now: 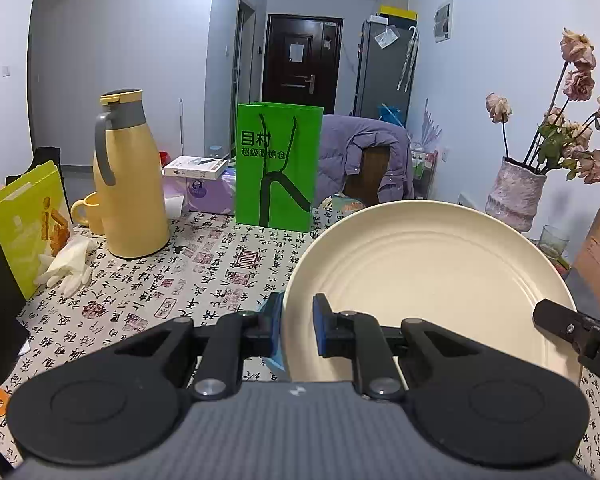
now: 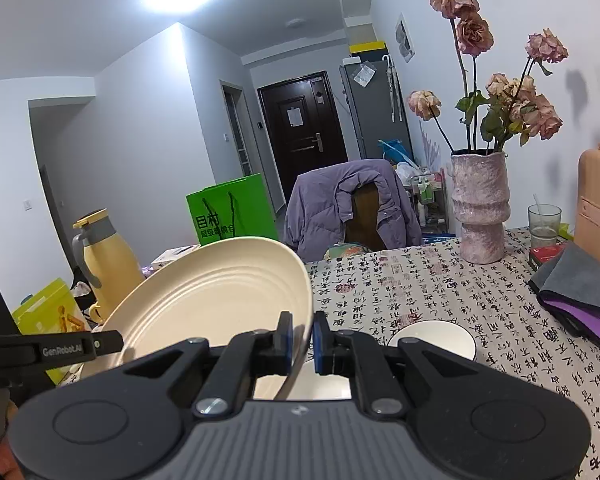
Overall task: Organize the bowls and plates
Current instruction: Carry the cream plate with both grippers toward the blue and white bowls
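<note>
I have the cream plate (image 1: 432, 280) held up off the surface (image 1: 204, 276), tilted, between both tools. My left hand-held gripper (image 1: 298, 326) is clamped on the plate's left rim, one pad on each face. My right hand-held gripper (image 2: 302, 338) is closed on the opposite rim. Below the right one, two white bowls (image 2: 440, 338) sit on the patterned surface, toward its near edge. A yellow thermos jug (image 1: 126, 176) stands toward the far left edge.
</note>
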`<state>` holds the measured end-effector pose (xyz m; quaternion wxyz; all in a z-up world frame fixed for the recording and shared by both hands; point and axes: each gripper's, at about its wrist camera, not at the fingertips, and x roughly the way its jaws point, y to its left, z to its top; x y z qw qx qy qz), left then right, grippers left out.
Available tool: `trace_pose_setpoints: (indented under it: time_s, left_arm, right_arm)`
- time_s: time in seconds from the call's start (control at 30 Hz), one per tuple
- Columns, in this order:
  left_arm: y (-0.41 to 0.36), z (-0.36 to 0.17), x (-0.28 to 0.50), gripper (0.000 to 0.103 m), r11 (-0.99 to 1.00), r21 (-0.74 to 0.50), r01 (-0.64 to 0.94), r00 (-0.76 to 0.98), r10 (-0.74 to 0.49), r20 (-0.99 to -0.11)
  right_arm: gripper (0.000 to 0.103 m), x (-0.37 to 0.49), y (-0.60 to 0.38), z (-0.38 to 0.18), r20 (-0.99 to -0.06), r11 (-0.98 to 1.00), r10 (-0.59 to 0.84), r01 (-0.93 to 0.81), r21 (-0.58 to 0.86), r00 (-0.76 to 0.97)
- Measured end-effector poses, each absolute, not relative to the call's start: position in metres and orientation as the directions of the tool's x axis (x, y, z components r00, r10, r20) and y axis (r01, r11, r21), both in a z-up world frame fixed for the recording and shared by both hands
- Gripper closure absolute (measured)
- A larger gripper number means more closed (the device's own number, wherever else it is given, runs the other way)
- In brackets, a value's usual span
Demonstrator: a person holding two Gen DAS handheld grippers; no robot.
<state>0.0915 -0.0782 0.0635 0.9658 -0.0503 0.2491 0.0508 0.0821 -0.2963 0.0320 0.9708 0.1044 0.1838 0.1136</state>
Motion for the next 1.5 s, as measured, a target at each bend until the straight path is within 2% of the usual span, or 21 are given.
trace_pose_setpoints:
  time_s: [1.5]
  left_arm:
    - [-0.055, 0.033, 0.032, 0.086, 0.984, -0.161, -0.083, 0.894, 0.002, -0.448]
  right_arm:
    - [0.092, 0.029, -0.291, -0.002, -0.333, 0.942, 0.291, -0.209, 0.261, 0.897]
